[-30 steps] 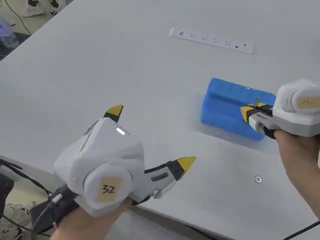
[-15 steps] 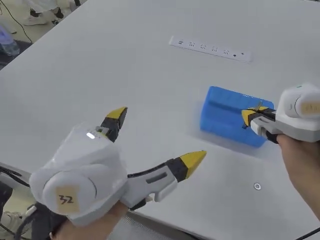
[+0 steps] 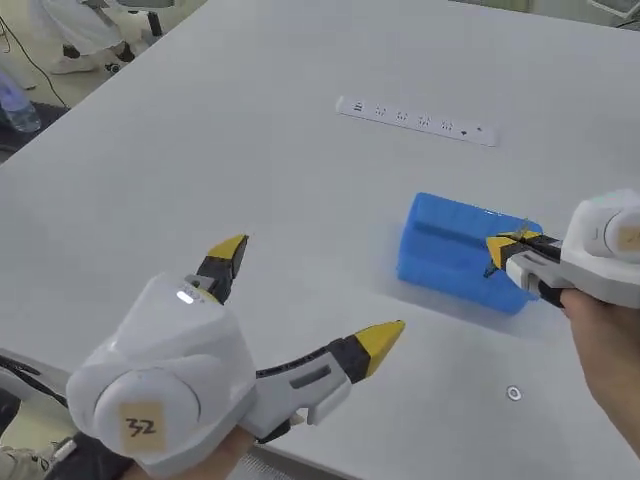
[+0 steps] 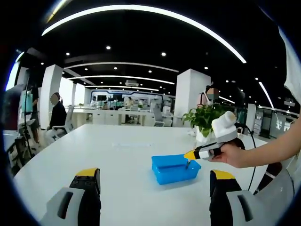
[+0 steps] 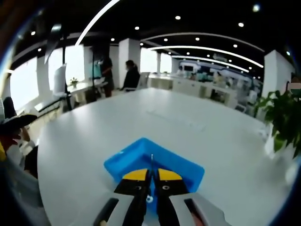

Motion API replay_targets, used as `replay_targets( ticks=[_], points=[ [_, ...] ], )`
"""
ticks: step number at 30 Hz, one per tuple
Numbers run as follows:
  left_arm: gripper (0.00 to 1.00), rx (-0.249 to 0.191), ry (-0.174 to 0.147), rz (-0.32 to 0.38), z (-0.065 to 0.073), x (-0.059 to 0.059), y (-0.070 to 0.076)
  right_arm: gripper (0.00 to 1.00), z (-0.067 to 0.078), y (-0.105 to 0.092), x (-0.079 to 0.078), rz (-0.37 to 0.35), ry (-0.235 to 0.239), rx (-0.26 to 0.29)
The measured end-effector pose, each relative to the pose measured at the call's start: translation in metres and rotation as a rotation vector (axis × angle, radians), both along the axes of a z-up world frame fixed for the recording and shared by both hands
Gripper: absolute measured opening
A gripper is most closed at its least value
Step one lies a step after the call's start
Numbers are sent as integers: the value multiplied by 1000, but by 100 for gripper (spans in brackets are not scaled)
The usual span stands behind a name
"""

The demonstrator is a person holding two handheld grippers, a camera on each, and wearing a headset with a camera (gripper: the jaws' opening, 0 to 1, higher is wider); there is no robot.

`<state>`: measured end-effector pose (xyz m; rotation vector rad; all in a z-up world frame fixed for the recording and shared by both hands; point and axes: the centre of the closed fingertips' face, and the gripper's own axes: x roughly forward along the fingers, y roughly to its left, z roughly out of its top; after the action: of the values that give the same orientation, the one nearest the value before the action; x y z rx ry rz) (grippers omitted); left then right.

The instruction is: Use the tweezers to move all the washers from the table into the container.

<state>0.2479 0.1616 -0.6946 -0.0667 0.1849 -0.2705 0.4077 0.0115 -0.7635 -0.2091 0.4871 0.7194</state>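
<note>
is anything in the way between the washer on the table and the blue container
Nothing visible: bare table lies between the washer and the blue container. The right gripper, holding the tweezers, hangs over the container.

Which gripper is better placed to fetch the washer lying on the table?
Right. The right gripper is shut on the tweezers over the container, and the washer lies nearer it; the left gripper is open, empty.
</note>
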Motion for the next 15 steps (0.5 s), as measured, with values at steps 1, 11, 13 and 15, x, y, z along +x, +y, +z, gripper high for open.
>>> replay_targets(
  ticks=[1, 11, 13, 15],
  points=[
    [99, -2, 0, 0, 0, 0, 0, 3, 5, -3, -1, -7, -6, 12],
    [99, -3, 1, -12, 1, 0, -2, 3, 42, -31, -50, -97, -20, 155],
    [99, 1, 3, -16, 0, 0, -3, 3, 40, -36, -58, -110, -11, 162],
    [99, 2, 5, -22, -1, -1, -4, 3, 34, -42, -66, -121, 3, 163]
  ],
)
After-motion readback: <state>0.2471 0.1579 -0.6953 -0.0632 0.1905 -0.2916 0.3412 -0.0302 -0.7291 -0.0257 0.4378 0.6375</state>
